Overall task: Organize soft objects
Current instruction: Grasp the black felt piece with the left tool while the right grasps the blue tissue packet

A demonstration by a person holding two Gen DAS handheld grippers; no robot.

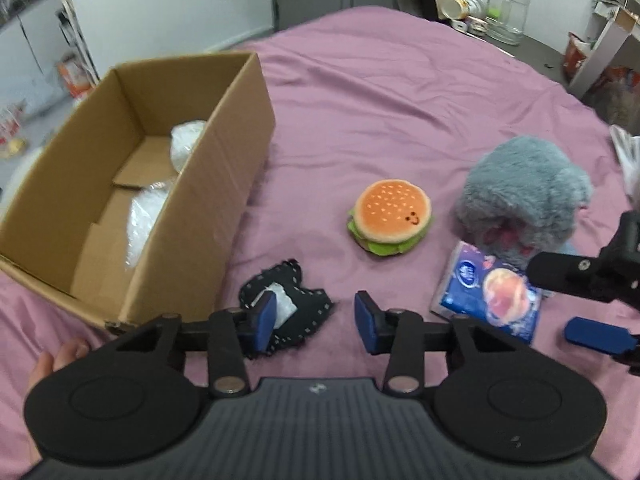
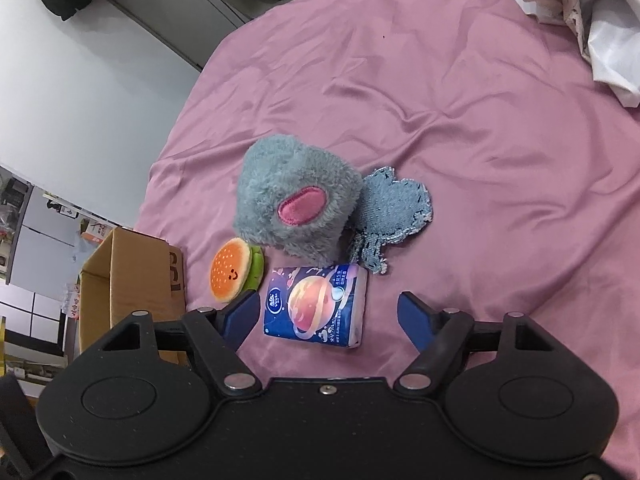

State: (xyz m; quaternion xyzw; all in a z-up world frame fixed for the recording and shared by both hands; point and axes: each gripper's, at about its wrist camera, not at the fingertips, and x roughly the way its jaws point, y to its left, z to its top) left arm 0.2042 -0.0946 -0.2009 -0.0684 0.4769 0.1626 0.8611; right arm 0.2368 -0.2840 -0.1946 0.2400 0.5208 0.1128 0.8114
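On the pink sheet (image 1: 380, 92) lie a black fabric piece (image 1: 296, 304), a burger plush (image 1: 390, 216), a fluffy grey-blue plush (image 1: 524, 196) and a blue tissue pack (image 1: 492, 296). My left gripper (image 1: 316, 324) is open just above the black fabric's right side, empty. An open cardboard box (image 1: 224, 184) at the left holds white plastic-wrapped items (image 1: 148, 216). In the right wrist view my right gripper (image 2: 328, 316) is open around the tissue pack (image 2: 320, 304), not closed on it. The grey-blue plush (image 2: 296, 204), a denim patch (image 2: 392, 208) and the burger (image 2: 232, 270) lie beyond.
The right gripper (image 1: 592, 304) reaches in at the right edge of the left wrist view. The box (image 2: 132, 280) shows at the left of the right wrist view. White cloth and bags (image 2: 600, 20) lie at the bed's far right. A glass jar (image 1: 508, 8) and clutter stand on the floor behind.
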